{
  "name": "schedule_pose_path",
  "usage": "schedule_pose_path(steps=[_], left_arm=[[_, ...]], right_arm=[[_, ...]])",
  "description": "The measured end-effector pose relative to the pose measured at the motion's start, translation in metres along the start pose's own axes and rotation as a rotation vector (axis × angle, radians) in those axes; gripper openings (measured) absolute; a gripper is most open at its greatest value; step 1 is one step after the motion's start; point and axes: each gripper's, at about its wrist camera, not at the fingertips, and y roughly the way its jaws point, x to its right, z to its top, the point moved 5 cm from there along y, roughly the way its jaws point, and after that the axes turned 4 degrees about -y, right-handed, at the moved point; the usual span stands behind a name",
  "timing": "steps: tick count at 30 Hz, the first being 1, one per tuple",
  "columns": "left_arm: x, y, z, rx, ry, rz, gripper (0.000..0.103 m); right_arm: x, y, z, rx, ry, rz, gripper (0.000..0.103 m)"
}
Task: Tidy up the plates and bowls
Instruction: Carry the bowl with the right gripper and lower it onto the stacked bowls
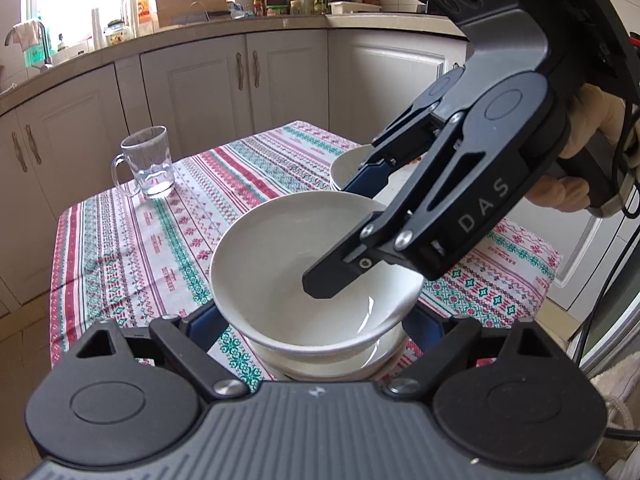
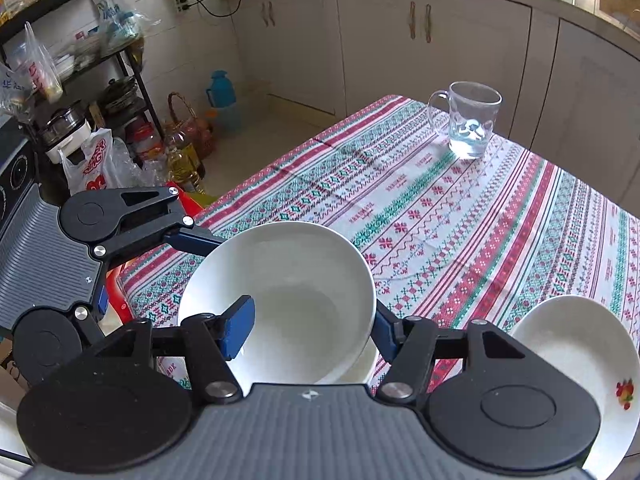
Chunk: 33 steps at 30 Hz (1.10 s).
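The right gripper [image 2: 308, 330] clamps the rim of a plain white ceramic bowl [image 2: 280, 300], one blue pad [image 2: 238, 330] inside, mouth tilted toward the left gripper [image 1: 312, 320]. That one straddles the stack open-jawed, fingertips hidden. One more white bowl [image 1: 328, 362] apparently sits beneath; a fruit-printed white dish [image 2: 580, 356] lies beside, cut off. One clear glass mug [image 2: 470, 124] stands beyond on the striped tablecloth [image 2: 460, 216].

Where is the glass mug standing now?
The glass mug stands upright on the striped tablecloth at the table's far corner nearest the cabinets, apart from the white bowl.
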Motion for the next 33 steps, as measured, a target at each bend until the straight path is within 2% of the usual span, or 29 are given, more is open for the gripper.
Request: schedule_pose_path(steps=[24,28,30,33], left_arm=[[-0.01,0.011,-0.002,-0.053,-0.065,-0.091,0.094],[-0.008,0.01,-0.003,-0.056,-0.05,-0.097,0.095],[-0.007,0.009,-0.003,-0.043,-0.02,-0.073,0.097],[-0.006,0.005,-0.004,-0.037,0.0,-0.066,0.097]], right_arm=[[0.003,0.012,-0.009,-0.014,0.005,-0.013,0.068],[0.003,0.012,-0.012,-0.005,0.004,-0.017,0.073],[0.003,0.011,-0.014,0.001,-0.006,-0.036,0.081],[0.004,0.008,-0.015,0.021,-0.006,-0.041,0.084]])
